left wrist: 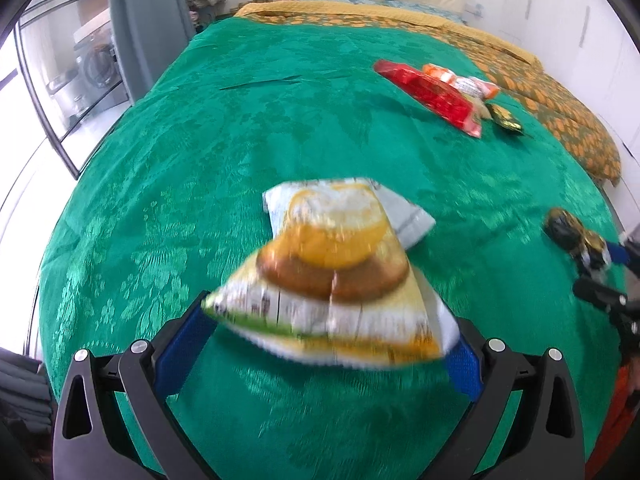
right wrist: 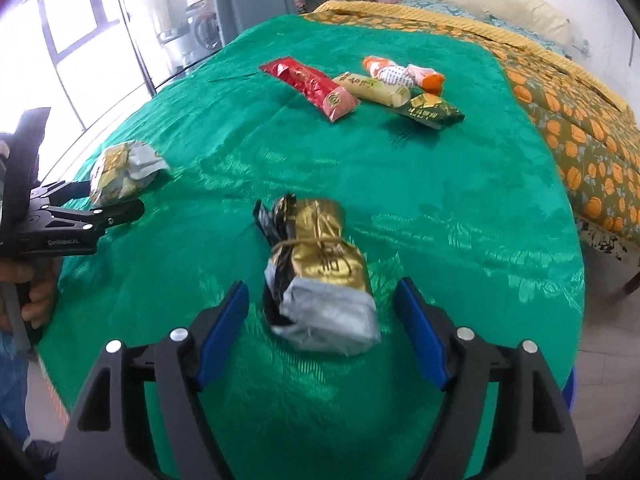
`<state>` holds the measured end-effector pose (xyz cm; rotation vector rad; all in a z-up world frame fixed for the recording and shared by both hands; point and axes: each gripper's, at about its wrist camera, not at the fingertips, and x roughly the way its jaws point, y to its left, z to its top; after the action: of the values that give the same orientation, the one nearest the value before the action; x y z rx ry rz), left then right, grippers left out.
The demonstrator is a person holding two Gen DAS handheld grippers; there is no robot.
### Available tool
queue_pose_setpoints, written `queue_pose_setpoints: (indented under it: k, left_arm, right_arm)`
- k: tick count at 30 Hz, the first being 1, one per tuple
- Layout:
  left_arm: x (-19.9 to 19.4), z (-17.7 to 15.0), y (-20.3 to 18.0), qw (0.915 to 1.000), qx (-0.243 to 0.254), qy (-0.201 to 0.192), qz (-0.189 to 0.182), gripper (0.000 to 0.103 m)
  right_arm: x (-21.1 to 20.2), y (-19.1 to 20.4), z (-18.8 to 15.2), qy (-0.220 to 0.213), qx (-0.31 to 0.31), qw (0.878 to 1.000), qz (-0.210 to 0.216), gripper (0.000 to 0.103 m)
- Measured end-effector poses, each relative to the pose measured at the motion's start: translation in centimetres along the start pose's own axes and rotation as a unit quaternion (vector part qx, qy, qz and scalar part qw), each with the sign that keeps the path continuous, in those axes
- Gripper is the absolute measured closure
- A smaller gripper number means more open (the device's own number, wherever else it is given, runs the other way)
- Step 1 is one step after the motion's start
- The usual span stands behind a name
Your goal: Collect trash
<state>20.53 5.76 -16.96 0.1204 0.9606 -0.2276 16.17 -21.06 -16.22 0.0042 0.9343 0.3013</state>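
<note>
Gold wrapper lies lengthwise between the right gripper's wide fingers, untouched; left gripper pinches the snack bag.

Bright daylight from window at left, fisheye-warped edges, near wrappers motion-blurred.

Yellow-white wrapper motion-blurred, print unreadable; gold-black wrapper near end blurred

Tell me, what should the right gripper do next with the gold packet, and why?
Probably close. The right gripper stands open with the gold packet between its fingers on the green bedspread, pads not touching it, so squeezing should grab it.
</note>
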Motion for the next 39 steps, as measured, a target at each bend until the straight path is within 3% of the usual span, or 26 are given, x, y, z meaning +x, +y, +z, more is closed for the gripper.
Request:
queue_pose_setpoints:
  k: [5, 10, 12, 15, 20, 25, 33, 35, 36, 37, 39]
  left_arm:
    - [-1.2, 0.1, 0.2, 0.9987, -0.012, -0.017, -0.047, 0.005]
    - [-0.2, 1.8, -1.6, 0.9996, 0.028, -0.003, -0.01, 0.005]
    - [0.4, 2.2, -1.6, 0.9995, 0.031, 0.005, 0.003, 0.005]
    - [-0.1, 2.3, -1.2, 0.9994, 0.032, 0.008, -0.011, 0.005]
    - [-2.4, 1.1, -0.4, 0.9982, 0.052, 0.001, -0.03, 0.005]
    - [-4.3, 2.3, -0.4, 0.9964, 0.059, -0.016, -0.059, 0.005]
    - [1.3, 4.2, -1.3, 0.9948, 0.088, 0.051, 0.009, 0.005]
    - [1.7, 4.0, -1.2, 0.9952, 0.08, 0.055, 0.0, 0.023]
    - [1.6, 3.9, -1.2, 0.9958, 0.073, 0.053, -0.013, 0.027]
    - [1.5, 3.8, -1.2, 0.9963, 0.068, 0.049, -0.017, 0.038]
    - [1.2, 3.7, -1.6, 0.997, 0.062, 0.042, -0.016, 0.048]
  right_arm:
    - [-0.7, 0.4, 0.8, 0.001, -0.023, 1.0, 0.005, 0.028]
    - [0.5, 0.7, 2.2, 0.025, -0.024, 0.999, -0.001, 0.029]
    - [1.1, 0.5, 2.3, 0.037, -0.019, 0.999, 0.0, 0.045]
    - [1.1, 0.4, 2.1, 0.042, -0.018, 0.999, -0.002, 0.057]
    - [0.1, 0.8, 1.4, 0.038, -0.028, 0.999, -0.004, 0.058]
    - [-0.3, 1.6, 1.0, 0.036, -0.044, 0.998, -0.009, 0.058]
    - [-1.5, 1.4, 0.9, 0.024, -0.034, 0.999, -0.007, 0.058]
    - [-2.3, 1.1, 0.9, 0.017, -0.031, 0.999, -0.002, 0.058]
    - [-2.6, 0.9, 0.9, 0.014, -0.028, 0.999, 0.001, 0.058]
    - [-2.9, 0.7, 0.9, 0.011, -0.024, 1.0, 0.005, 0.058]
    - [-3.6, 0.1, 0.7, 0.005, -0.014, 1.0, 0.014, 0.058]
